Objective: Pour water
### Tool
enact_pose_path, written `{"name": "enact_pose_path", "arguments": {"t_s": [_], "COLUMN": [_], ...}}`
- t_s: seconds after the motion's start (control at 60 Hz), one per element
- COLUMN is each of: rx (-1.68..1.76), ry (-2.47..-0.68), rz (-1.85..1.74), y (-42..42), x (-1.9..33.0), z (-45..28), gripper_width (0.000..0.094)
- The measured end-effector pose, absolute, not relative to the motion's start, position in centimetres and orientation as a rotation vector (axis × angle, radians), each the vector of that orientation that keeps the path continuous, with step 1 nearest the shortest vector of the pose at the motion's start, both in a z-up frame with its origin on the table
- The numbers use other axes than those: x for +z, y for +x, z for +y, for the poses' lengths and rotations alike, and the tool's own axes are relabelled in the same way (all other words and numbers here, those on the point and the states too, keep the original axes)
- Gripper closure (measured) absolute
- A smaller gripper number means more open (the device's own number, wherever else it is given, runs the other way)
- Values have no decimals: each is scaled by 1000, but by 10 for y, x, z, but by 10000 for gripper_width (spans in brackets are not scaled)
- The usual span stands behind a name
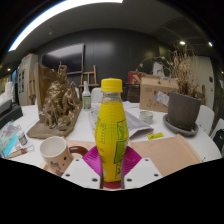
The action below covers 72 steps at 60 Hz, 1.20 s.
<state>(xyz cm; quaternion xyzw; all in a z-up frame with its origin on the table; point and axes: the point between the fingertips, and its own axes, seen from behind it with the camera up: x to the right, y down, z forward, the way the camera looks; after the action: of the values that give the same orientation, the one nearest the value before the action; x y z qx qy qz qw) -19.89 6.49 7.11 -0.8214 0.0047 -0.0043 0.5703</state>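
A plastic bottle (111, 130) with a yellow cap and yellow-green label stands upright between my fingers. My gripper (112, 170) is shut on the bottle's lower body, with the magenta pads (93, 160) pressing it from both sides. The bottle's base is close above the white table (70, 140). A small white mug (55, 153) with a brown pattern stands on the table just left of my fingers.
A bronze-coloured sculpture (57, 105) on a wooden base stands at the left. A potted plant with dry stems (184, 105) stands at the right. A tan board (166, 154) lies right of the bottle. Small bottles and boxes stand behind.
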Motion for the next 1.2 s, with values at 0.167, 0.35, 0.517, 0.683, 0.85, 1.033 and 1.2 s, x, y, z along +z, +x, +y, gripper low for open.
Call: {"name": "enact_pose_path", "arguments": {"t_s": [0.167,0.35,0.517,0.683,0.85,1.033,1.2], "rx": [-3,1,-34,-62,-88,-129,-174], "ry": [-1910,-1987,-2027,-2084,-2114,-2120,-2105], "rz": [28,86,128,160,173,199,196], "y": [-197,-193,-198,-216,-244,-261,-263], "x": [65,78,121,168,203,223,235], "z": [60,32,-35,-139,-243,-316,-345], "gripper_width": [497,110,77,77,79,73,75]}}
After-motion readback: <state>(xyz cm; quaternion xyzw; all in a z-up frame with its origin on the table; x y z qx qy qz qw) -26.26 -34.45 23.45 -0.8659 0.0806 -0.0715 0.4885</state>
